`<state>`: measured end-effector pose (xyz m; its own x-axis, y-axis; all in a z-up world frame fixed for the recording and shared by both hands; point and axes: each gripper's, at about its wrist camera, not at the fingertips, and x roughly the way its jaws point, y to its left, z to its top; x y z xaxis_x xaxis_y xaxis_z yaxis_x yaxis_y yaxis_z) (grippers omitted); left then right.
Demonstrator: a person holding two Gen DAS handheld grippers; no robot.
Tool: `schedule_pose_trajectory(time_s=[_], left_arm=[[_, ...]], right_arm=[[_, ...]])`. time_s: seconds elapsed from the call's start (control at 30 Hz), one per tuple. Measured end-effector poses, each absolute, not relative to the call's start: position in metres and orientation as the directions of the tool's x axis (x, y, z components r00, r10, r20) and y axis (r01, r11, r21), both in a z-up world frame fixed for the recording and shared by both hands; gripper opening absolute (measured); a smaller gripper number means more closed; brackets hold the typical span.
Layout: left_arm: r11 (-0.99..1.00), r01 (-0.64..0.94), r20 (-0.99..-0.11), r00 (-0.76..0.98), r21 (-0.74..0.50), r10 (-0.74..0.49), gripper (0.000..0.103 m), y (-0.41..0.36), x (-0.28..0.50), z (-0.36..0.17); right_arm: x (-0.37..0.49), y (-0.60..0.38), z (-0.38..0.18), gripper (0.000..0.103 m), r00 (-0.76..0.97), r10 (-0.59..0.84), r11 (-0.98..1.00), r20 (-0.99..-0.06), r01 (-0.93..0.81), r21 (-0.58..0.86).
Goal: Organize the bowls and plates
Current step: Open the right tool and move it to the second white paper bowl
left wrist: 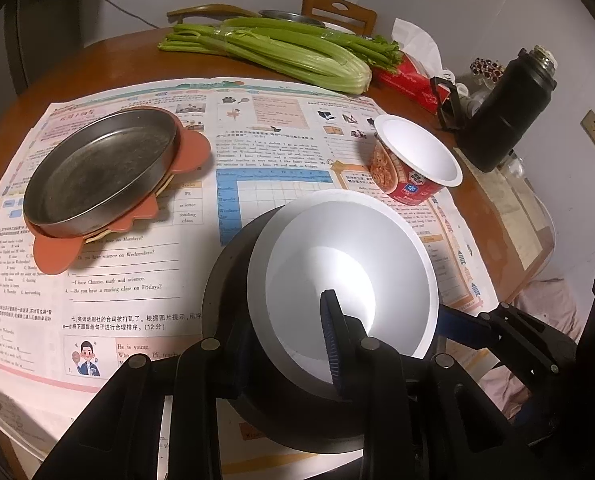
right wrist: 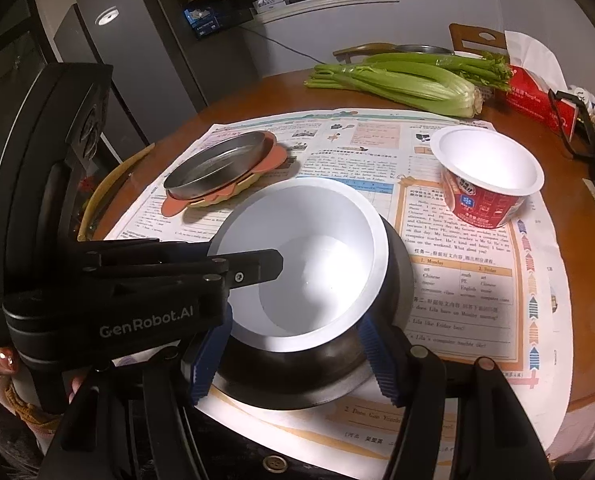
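Black tongs (right wrist: 293, 356) with ribbed blue pads (right wrist: 379, 360), lettered "GenRobot.AI".

Your right gripper (right wrist: 293, 360) clamps the black bowl (right wrist: 397, 280) from both sides — blue pads against its outer wall. A white bowl (right wrist: 317, 232) sits nested inside. Your left gripper (right wrist: 253, 276) pinches the white bowl's rim — one finger inside. The red noodle cup (right wrist: 485, 192) stands apart, upright on the newspaper (right wrist: 457, 280).

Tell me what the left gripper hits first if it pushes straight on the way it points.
The left gripper already pinches the near wall of the white bowl; straight on, it likely meets that bowl's white floor.
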<state>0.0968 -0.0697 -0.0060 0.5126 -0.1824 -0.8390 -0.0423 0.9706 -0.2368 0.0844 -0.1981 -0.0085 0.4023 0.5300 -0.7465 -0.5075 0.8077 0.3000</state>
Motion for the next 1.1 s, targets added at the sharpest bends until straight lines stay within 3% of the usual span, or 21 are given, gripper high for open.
schedule_pose_trajectory(time_s=[1.1], left_arm=[[0.973, -0.051, -0.796, 0.586, -0.224, -0.152, 0.033, -0.066, 0.081, 0.022]], right_arm=[[0.078, -0.225, 0.018, 0.065, 0.497, 0.547, 0.816, -0.674, -0.497, 0.295]])
